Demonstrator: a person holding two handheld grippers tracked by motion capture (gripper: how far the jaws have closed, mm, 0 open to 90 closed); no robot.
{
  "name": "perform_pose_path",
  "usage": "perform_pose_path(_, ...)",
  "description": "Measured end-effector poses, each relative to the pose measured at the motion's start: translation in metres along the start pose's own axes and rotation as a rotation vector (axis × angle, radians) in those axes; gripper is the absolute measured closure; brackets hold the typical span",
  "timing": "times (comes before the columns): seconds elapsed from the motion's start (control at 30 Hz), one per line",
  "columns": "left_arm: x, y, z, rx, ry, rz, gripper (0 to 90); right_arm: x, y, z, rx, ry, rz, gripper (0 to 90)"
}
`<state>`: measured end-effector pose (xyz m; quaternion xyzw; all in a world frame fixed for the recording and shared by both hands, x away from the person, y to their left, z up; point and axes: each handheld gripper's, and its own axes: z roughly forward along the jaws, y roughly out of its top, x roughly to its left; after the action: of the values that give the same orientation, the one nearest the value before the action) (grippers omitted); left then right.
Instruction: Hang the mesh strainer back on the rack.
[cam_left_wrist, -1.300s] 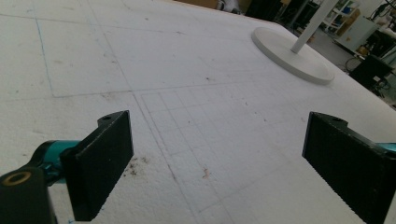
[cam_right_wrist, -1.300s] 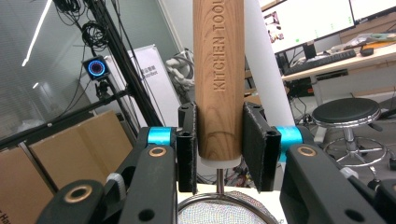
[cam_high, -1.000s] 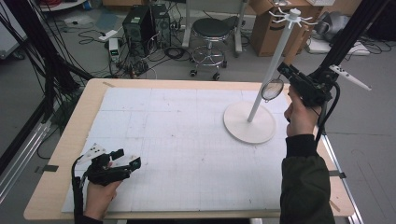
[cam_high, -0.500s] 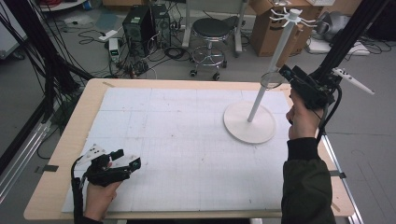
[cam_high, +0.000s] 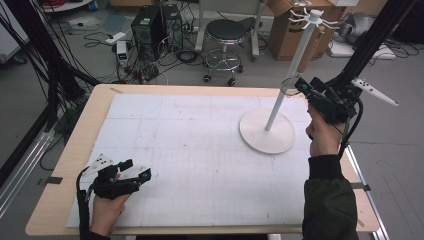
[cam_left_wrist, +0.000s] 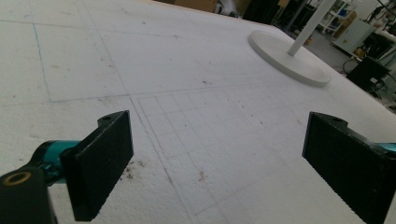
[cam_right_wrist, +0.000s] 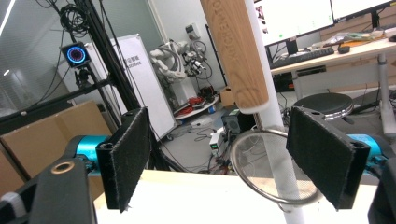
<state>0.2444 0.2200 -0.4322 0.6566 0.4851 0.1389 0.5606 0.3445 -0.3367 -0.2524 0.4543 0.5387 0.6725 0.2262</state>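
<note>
Lab floor clutter is seen behind the table: a black stool (cam_high: 227, 31), PC towers (cam_high: 156, 22), cardboard boxes (cam_high: 286, 25) and loose cables. Wooden table (cam_high: 75, 150) is covered by a white foam sheet (cam_high: 200, 145) marked with faint grid lines.

White stand (cam_high: 280, 100) is placed on the sheet at far right, its round base (cam_high: 266, 131) flat on the foam, its pole leaning toward the top of the high view, hook arms at the top (cam_high: 311, 16). A small strainer (cam_right_wrist: 271, 170) with a wooden handle (cam_right_wrist: 236, 51) is hung on the stand: handle up, round mesh basket down, lying against the pole.

Right gripper (cam_high: 301, 86) is held up off the table beside the pole, about halfway up it. Its jaws have just been opening and are now spread wide. In the right gripper view the mesh basket and wire rim are seen between the two pads (cam_right_wrist: 128, 156), rim close to the right-hand pad; no pressing contact can be made out, so the strainer is carried by the stand, not by the jaws.

Left gripper (cam_high: 137, 170) is rested low on the near left of the sheet, well apart from the stand. Its jaws are wide apart in the left gripper view (cam_left_wrist: 215, 168), nothing between them but bare foam
</note>
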Motion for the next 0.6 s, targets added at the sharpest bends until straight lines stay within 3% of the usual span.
perform_pose_path(0.27, -0.001, 0.001, 0.001, -0.002, 0.000, 0.004, 9.3, -0.006, -0.011, -0.002, 0.032, 0.031, 0.017, 21.3)
perform_pose_path(0.6, -0.004, 0.002, 0.002, -0.002, -0.003, 0.013, 9.3, -0.006, -0.022, -0.011, 0.069, 0.051, -0.002, 20.0)
